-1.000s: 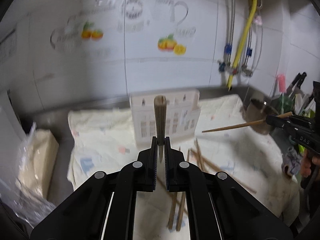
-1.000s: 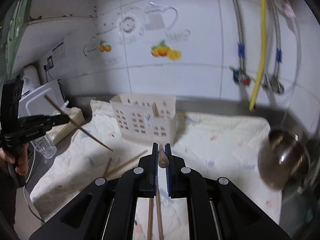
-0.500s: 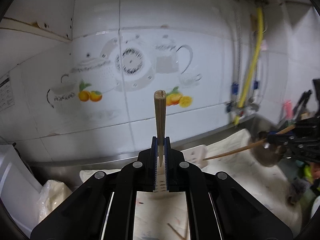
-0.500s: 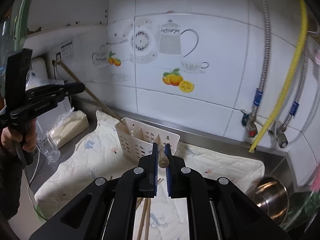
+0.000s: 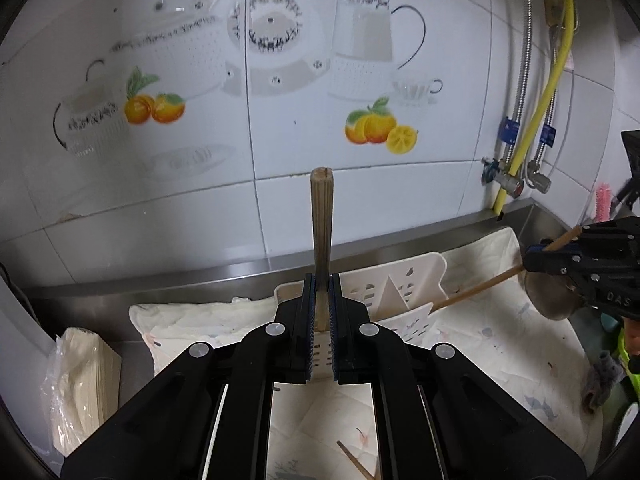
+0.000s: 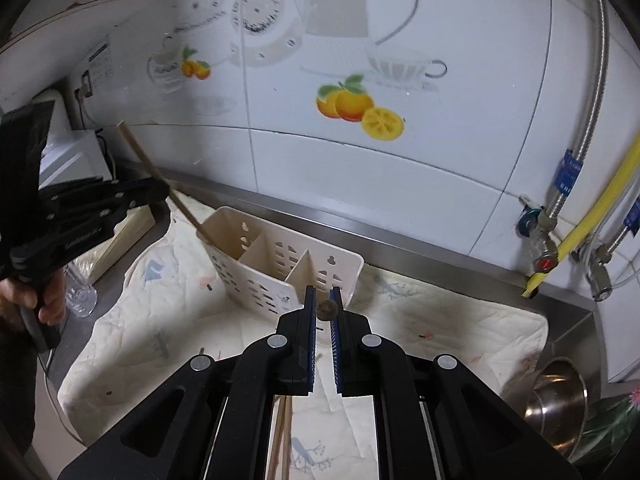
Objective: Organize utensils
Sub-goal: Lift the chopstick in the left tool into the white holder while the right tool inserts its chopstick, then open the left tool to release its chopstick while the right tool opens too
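Right now your left gripper [image 5: 321, 300] is clamped on a wooden chopstick [image 5: 321, 236], its thick end standing up above the jaws in the left wrist view; from the right wrist view its thin tip sits in the left compartment of the white slotted utensil caddy [image 6: 280, 264]. Your right gripper [image 6: 325, 310] is pinched on a second chopstick [image 6: 327, 309], seen end-on between the pads. Reckon on both sticks being light, stiff and smooth, so they can pivot or slide in a narrow pinch; a hold nearer the thick end should steady them. More chopsticks [image 6: 282, 436] lie loose on the cloth below. That printed cream cloth [image 6: 440, 332] covers a steel counter, soft and wrinkled. Behind is a white tiled wall; to the right, a yellow hose [image 5: 536, 120] and a steel bowl [image 6: 556, 400].
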Demonstrator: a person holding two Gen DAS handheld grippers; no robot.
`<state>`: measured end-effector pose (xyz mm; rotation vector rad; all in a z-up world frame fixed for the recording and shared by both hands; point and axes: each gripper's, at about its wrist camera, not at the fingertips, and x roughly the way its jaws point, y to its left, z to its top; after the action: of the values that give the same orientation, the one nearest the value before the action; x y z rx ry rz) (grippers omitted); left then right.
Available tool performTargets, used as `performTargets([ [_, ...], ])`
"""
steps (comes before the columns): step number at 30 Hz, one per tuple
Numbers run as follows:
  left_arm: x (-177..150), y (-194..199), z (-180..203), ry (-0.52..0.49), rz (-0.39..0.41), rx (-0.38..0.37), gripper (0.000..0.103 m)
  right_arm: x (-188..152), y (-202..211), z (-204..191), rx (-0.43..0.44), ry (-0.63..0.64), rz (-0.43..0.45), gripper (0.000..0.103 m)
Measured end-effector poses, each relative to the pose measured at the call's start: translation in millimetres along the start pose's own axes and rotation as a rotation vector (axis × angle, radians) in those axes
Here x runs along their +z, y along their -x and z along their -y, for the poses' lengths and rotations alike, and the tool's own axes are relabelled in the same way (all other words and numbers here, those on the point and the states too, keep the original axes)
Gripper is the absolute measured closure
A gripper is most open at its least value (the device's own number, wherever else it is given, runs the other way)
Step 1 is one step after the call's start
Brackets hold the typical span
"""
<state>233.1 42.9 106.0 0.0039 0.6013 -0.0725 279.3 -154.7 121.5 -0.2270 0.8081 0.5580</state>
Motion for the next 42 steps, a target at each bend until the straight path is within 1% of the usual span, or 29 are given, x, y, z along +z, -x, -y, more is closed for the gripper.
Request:
performTargets([
  [4,-1,-7,-2,0.013,-0.007,-0.004,0.098,0,-7,7,0.014,-0.033,0.009,0.095],
  [5,-2,-6,-3,0.016,-0.003,0.0,0.096,0,-8,8,0.013,-0.039,0.014,0.094],
  [7,-1,-6,-3,0.016,-0.004,-0.002,0.095,-1,-5,9,0.002,-0.04,0.031,0.089],
  [9,-1,-2,-3,0.015,0.006,-0.005,0.095,-2,3,10,-0.001,-0.048,0.061,0.078],
  [10,-1,1,-2,0.015,0.011,-0.006,0.093,-3,7,11,-0.009,-0.049,0.075,0.076],
  [11,-1,5,-2,0.016,0.02,-0.004,0.087,-4,11,11,-0.019,-0.048,0.089,0.074],
  [13,-3,15,-1,0.015,0.043,0.002,0.083,-8,24,9,-0.041,-0.045,0.128,0.072],
  [15,-6,26,0,0.015,0.06,0.003,0.083,-16,37,6,-0.047,-0.043,0.159,0.068],
  [17,-15,39,2,0.017,0.077,0.0,0.083,-27,46,-1,-0.053,-0.031,0.178,0.067],
  [20,-32,52,6,0.021,0.088,-0.009,0.083,-52,51,-12,-0.051,-0.022,0.192,0.067],
  [26,-80,65,19,0.023,0.057,-0.035,0.083,-113,44,-26,-0.028,-0.046,0.168,0.067],
  [30,-116,71,28,0.025,0.028,-0.074,0.082,-154,32,-33,-0.015,-0.066,0.121,0.067],
  [32,-135,72,34,0.02,0.004,-0.088,0.082,-175,27,-36,-0.025,-0.068,0.1,0.067],
  [35,-164,71,43,0.031,-0.037,-0.126,0.082,-198,19,-36,-0.021,-0.088,0.066,0.067],
  [37,-182,69,51,0.032,-0.065,-0.158,0.082,-214,11,-37,-0.028,-0.096,0.034,0.068],
  [42,-218,61,71,0.018,-0.138,-0.214,0.081,-248,-3,-39,-0.043,-0.1,-0.03,0.078],
])
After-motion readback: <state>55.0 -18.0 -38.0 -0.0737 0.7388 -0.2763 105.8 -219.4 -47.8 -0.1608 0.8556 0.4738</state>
